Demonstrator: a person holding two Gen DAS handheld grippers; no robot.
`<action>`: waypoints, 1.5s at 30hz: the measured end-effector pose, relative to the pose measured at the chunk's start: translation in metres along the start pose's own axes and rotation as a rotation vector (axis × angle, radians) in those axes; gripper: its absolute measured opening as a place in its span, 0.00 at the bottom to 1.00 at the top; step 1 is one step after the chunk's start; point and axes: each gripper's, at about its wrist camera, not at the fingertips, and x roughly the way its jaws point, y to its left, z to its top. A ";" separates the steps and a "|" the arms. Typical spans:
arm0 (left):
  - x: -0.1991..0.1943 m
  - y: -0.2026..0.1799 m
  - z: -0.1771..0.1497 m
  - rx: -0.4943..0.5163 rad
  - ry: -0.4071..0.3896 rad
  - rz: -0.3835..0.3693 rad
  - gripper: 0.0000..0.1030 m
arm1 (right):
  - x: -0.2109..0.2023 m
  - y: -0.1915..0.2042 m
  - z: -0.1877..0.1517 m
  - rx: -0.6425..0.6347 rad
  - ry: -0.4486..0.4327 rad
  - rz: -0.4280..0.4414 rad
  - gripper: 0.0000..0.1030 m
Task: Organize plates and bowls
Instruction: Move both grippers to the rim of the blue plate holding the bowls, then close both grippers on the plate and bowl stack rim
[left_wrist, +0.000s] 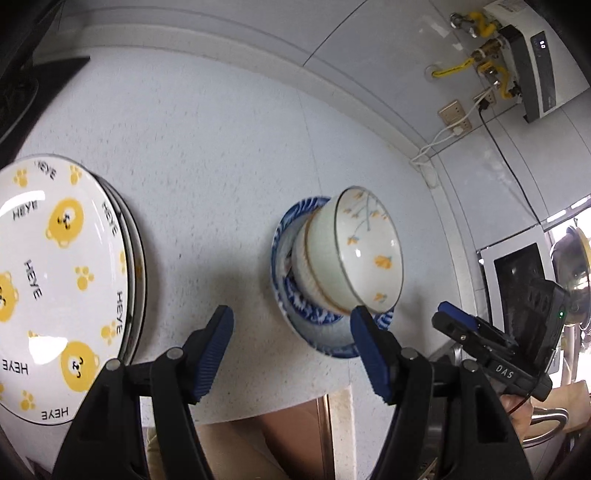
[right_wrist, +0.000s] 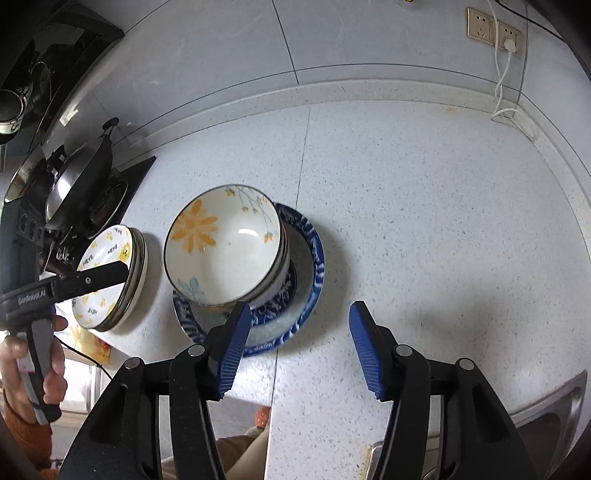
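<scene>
Nearest the lenses, both the left gripper (left_wrist: 291, 354) and right gripper (right_wrist: 295, 349) were seen spread, nothing pinched. Just beyond, stacked flower bowls (right_wrist: 225, 243) were parked on a blue-patterned plate (right_wrist: 310, 273), bear plates (left_wrist: 55, 280) piled beside. Glazed ceramic was judged stiff, slick, breakable; the top bowl's rim looked best gripped.

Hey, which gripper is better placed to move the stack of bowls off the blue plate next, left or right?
Probably the right gripper. It is open, empty, and directly in front of the bowl stack on the blue plate. The left gripper, also open, sits between that stack and the bear plates.
</scene>
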 end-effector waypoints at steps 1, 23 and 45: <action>0.003 0.002 -0.002 0.002 0.004 0.002 0.63 | 0.001 -0.002 -0.003 0.002 0.005 0.010 0.49; 0.064 0.024 0.012 -0.057 0.042 0.022 0.56 | 0.054 -0.027 0.003 0.027 0.086 0.041 0.49; 0.100 0.020 0.027 -0.033 0.115 -0.033 0.27 | 0.094 -0.037 0.012 0.064 0.166 0.112 0.21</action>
